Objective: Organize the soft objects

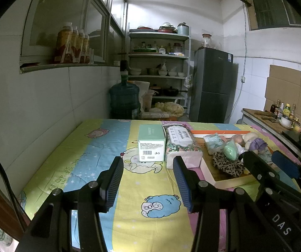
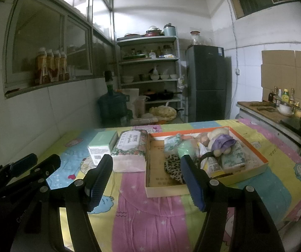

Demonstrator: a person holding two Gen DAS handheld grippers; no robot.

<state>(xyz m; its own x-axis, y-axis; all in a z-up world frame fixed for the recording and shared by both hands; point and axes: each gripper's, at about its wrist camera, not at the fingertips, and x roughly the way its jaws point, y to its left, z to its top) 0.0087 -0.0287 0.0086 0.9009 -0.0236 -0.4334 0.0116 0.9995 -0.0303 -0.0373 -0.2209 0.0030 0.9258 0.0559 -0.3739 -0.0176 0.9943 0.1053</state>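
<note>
Left claw: the left gripper (image 1: 148, 163) hangs over the cartoon-print cloth (image 1: 100, 159), jaws parted about halfway with nothing between them; the pads touch nothing.
Right claw: the right gripper (image 2: 146, 163) hangs at the near edge of the shallow cardboard tray (image 2: 253, 147), jaws spread wider than the left pair's and empty; its right-hand pad hides part of the tray's contents from its own camera.
Soft things: heaped in the far right part of the tray are a leopard-print scrunchie (image 2: 174, 168), a pale green pouch (image 2: 185, 149), a clear bag of blue-green bits (image 2: 171, 140), a cream plush toy with a purple hat (image 2: 221, 141), and small tissue packs (image 2: 233, 159) at the right wall.
Outside the tray: a floral soft-pack of tissues (image 2: 129, 145) lies just left of the tray, touching or nearly touching its left wall; a mint-green carton (image 2: 102, 145) stands just beside that pack.
Edges: the tray has an orange rim and low walls; its near left floor is bare brown card.
Open room: the cloth is bare in front of both claws and to the left of the carton, up to the tiled wall (image 1: 45, 105).
Writing: the carton's end shows a barcode and small print too fine to read; the tray floor carries printed characters I cannot make out; the right claw's body reads "DAS" in the left wrist view.
</note>
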